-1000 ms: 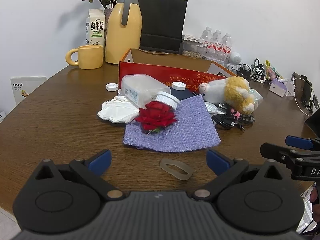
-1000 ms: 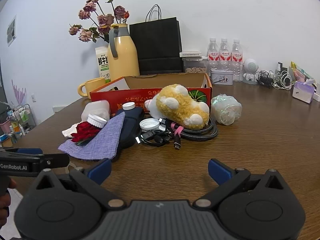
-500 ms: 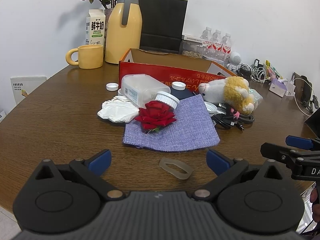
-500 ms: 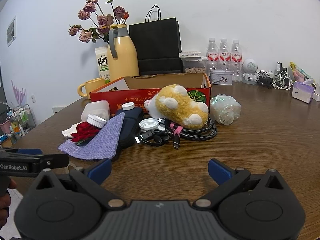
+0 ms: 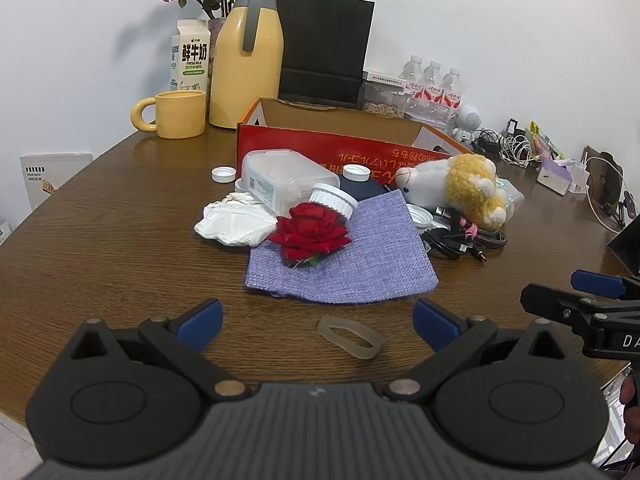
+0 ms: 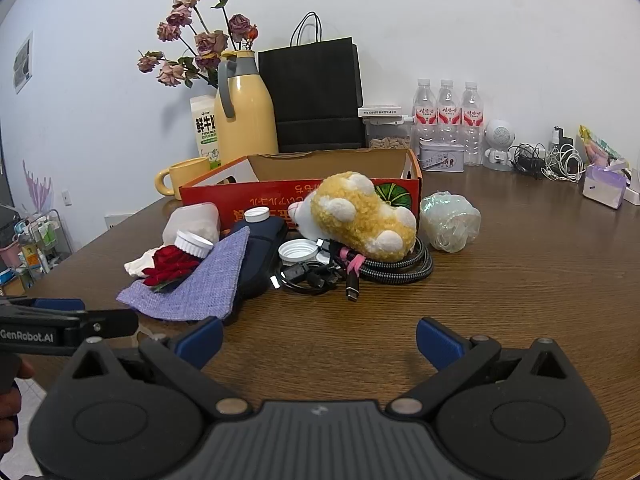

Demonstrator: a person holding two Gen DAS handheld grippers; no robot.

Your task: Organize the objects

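A clutter pile lies in front of an open red cardboard box (image 5: 344, 148) (image 6: 304, 196). It holds a purple woven cloth (image 5: 360, 256) (image 6: 200, 280), a red rose (image 5: 310, 234) (image 6: 170, 266), a clear plastic jar (image 5: 286, 180), crumpled white tissue (image 5: 236, 224), a yellow plush toy (image 5: 468, 188) (image 6: 360, 212), black cables (image 5: 460, 238) (image 6: 360, 268) and a crumpled clear bag (image 6: 450, 220). A translucent rubber band (image 5: 350, 336) lies just ahead of my left gripper (image 5: 316, 320), which is open and holds nothing. My right gripper (image 6: 318, 338) is open too, short of the cables.
Behind the box stand a yellow thermos (image 5: 248, 60), a milk carton (image 5: 190, 56), a yellow mug (image 5: 176, 114), a black paper bag (image 5: 324, 44) and water bottles (image 6: 448, 120). Chargers and a tissue pack (image 6: 604, 188) sit at the far right. The table edge curves near both grippers.
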